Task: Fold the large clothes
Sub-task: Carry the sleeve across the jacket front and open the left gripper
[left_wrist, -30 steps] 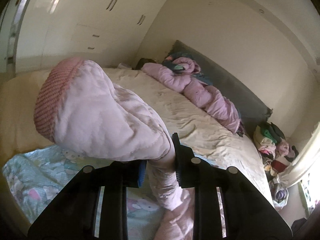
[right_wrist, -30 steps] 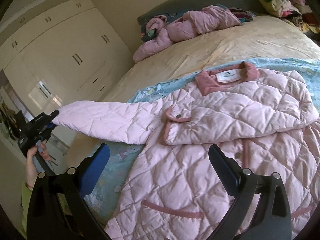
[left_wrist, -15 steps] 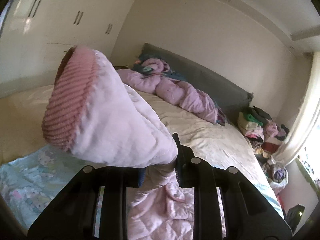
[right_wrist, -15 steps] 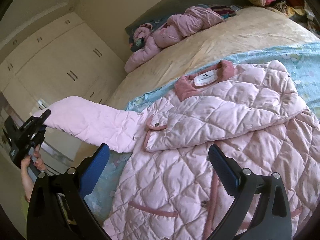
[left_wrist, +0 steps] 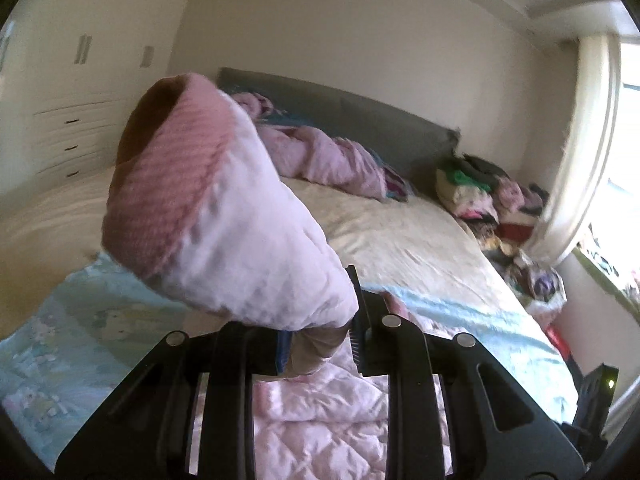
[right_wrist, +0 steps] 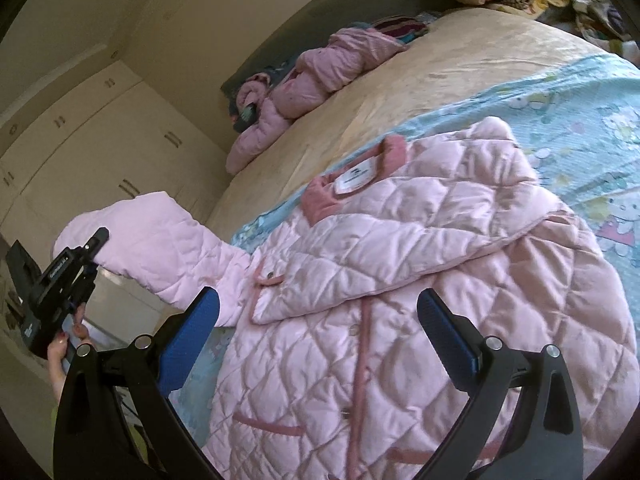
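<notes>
A pink quilted coat (right_wrist: 400, 300) lies front up on the blue patterned sheet (right_wrist: 580, 100), its right sleeve folded across the chest. My left gripper (left_wrist: 318, 344) is shut on the coat's other sleeve (left_wrist: 224, 224), holding it up off the bed with the ribbed pink cuff toward the camera. In the right wrist view that sleeve (right_wrist: 160, 248) arches from the coat's shoulder to the left gripper (right_wrist: 86, 252), held in a hand at the bed's left edge. My right gripper (right_wrist: 318, 336) hovers open over the coat's lower front with nothing between its blue pads.
A second pink padded garment (right_wrist: 312, 76) lies near the grey headboard (left_wrist: 360, 116). A heap of clothes (left_wrist: 488, 196) is piled at the far right of the bed. White wardrobes (right_wrist: 92, 152) line the left wall. A cream bedspread (left_wrist: 400, 232) covers the far half.
My left gripper has carried the sleeve rightward toward the coat's body, rolling as it went. The right gripper has drifted over the coat, still open.
</notes>
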Demonstrator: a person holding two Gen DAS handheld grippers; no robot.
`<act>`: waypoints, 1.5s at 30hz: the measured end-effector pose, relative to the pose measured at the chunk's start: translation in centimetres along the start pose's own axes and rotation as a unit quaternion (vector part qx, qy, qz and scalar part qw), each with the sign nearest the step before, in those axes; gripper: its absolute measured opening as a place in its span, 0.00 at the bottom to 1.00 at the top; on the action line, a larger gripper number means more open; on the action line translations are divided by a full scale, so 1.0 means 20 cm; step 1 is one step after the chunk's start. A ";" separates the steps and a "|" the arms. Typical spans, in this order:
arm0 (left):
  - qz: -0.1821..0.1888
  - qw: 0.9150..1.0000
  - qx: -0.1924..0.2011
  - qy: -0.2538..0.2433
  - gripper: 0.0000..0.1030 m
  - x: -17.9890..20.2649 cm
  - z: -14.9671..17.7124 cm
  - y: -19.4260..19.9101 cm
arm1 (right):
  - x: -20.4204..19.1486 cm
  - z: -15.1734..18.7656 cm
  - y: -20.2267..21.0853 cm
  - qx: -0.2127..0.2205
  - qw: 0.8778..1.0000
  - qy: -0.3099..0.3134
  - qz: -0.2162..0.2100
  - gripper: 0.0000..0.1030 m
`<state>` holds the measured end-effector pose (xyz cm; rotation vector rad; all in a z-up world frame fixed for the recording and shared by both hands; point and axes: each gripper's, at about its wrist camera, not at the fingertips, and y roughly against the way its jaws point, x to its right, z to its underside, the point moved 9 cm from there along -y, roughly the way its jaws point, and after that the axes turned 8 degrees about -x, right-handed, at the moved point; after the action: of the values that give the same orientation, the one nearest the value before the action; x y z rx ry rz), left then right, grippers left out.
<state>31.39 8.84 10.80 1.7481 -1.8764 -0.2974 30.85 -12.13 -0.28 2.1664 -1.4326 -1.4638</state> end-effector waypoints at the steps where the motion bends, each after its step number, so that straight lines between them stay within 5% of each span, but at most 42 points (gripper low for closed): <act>1: 0.007 1.000 -0.007 -0.009 0.15 0.05 0.01 -0.03 | 0.03 0.00 0.01 0.002 1.000 -0.007 0.002 0.96; 15: 0.071 0.985 -0.114 -0.112 0.15 0.49 0.40 -0.43 | 0.35 -0.07 0.17 0.031 0.997 -0.065 0.025 0.96; 29: 0.060 0.951 -0.217 -0.212 0.17 0.61 0.91 -0.71 | 0.57 -0.04 0.20 0.033 0.992 -0.111 0.046 0.96; 33: 0.052 0.940 -0.234 -0.244 0.25 0.64 1.01 -0.72 | 0.59 -0.03 0.18 0.027 0.992 -0.117 0.046 0.96; 45: 0.062 0.912 -0.270 -0.301 0.78 0.70 1.21 -0.62 | 0.52 -0.02 0.07 0.000 0.994 -0.109 0.033 0.96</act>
<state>29.01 -11.37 -12.04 1.2198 -2.0170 -1.2930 30.95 -21.12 -5.79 1.9894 -1.5547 -1.7192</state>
